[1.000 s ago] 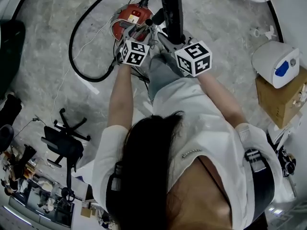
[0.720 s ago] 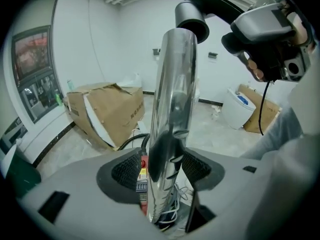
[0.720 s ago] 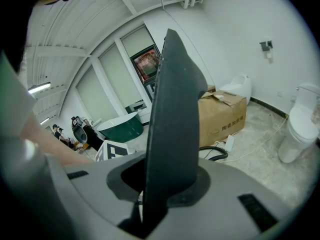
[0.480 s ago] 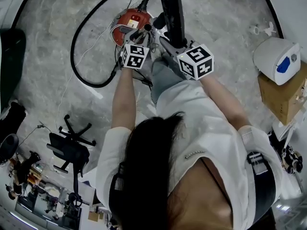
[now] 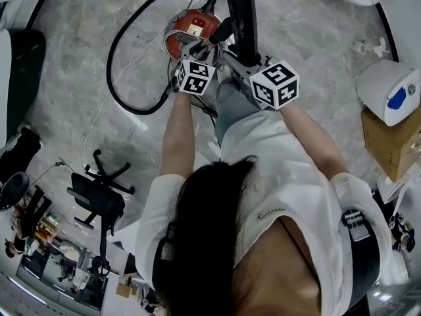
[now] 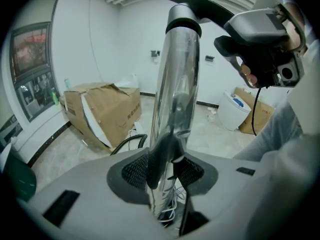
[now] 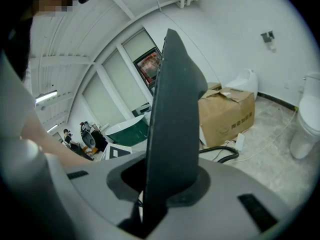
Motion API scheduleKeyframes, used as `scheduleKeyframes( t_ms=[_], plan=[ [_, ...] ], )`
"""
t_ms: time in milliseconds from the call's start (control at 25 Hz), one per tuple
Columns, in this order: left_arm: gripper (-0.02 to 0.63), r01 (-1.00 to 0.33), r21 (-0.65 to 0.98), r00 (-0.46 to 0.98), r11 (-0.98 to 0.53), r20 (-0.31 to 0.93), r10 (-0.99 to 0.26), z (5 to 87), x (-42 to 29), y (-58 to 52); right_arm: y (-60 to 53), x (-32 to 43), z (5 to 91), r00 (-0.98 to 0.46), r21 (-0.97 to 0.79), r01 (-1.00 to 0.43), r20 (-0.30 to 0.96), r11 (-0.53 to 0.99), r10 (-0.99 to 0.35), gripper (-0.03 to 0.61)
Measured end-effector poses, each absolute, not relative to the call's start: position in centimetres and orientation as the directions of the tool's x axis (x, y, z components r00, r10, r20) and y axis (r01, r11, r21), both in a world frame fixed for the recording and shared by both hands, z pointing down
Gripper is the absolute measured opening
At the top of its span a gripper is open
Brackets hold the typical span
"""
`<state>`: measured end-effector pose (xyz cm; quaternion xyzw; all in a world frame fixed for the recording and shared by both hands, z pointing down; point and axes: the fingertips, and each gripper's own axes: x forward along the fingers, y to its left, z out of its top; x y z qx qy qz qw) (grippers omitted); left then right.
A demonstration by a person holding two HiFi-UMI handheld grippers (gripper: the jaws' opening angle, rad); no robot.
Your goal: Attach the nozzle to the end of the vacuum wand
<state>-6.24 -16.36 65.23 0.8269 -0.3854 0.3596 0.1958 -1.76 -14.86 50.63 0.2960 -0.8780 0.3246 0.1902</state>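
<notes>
The chrome vacuum wand point(image 6: 177, 99) stands upright between the jaws of my left gripper point(image 6: 167, 173). Those jaws are closing, and their black pads point(image 6: 134, 170) lie against the tube on both sides. The wand ends in a grey collar point(image 6: 183, 21). My right gripper point(image 7: 165, 184) is shut on the long black nozzle point(image 7: 172, 114), which it holds just above that collar. In the head view the nozzle point(image 5: 241, 18) rises in front of both marker cubes, with the left gripper point(image 5: 196, 50) beside the right gripper point(image 5: 241, 59).
The red vacuum body point(image 5: 191, 26) lies on the stone floor below the grippers, its black hose point(image 5: 123, 68) looping left. An office chair point(image 5: 99, 199) stands at the left. A white appliance point(image 5: 389, 91) sits on a cardboard box point(image 5: 391, 140) at the right. Another box point(image 6: 102, 111) stands beyond the wand.
The head view has drifted, so the whole scene sits slightly lower and to the right. Both grippers keep their places beside the nozzle and the red vacuum body.
</notes>
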Motion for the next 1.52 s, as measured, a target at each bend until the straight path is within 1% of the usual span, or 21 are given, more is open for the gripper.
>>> scheduleKeyframes(
  t_ms=[200, 480, 1080, 1520],
  plan=[
    [0.138, -0.767, 0.056, 0.459, -0.639, 0.744, -0.486, 64.8, -6.0, -15.8, -14.2, -2.6, 50.6, -0.783, -0.480, -0.605, 0.507, 0.636, -0.362, 0.091],
    [0.138, -0.766, 0.053, 0.460, -0.640, 0.740, -0.490, 64.4, -6.1, -15.0, -13.5, -3.1, 51.1, -0.793, -0.489, -0.586, 0.510, 0.646, -0.334, 0.091],
    [0.138, -0.781, 0.041, 0.448, -0.623, 0.732, -0.513, 63.8, -6.6, -14.1, -12.7, -3.5, 51.3, -0.817, -0.525, -0.557, 0.486, 0.644, -0.310, 0.091],
    [0.138, -0.781, 0.038, 0.450, -0.623, 0.726, -0.520, 63.5, -7.3, -13.7, -10.8, -4.2, 50.7, -0.845, -0.552, -0.504, 0.475, 0.664, -0.246, 0.089]
  ],
)
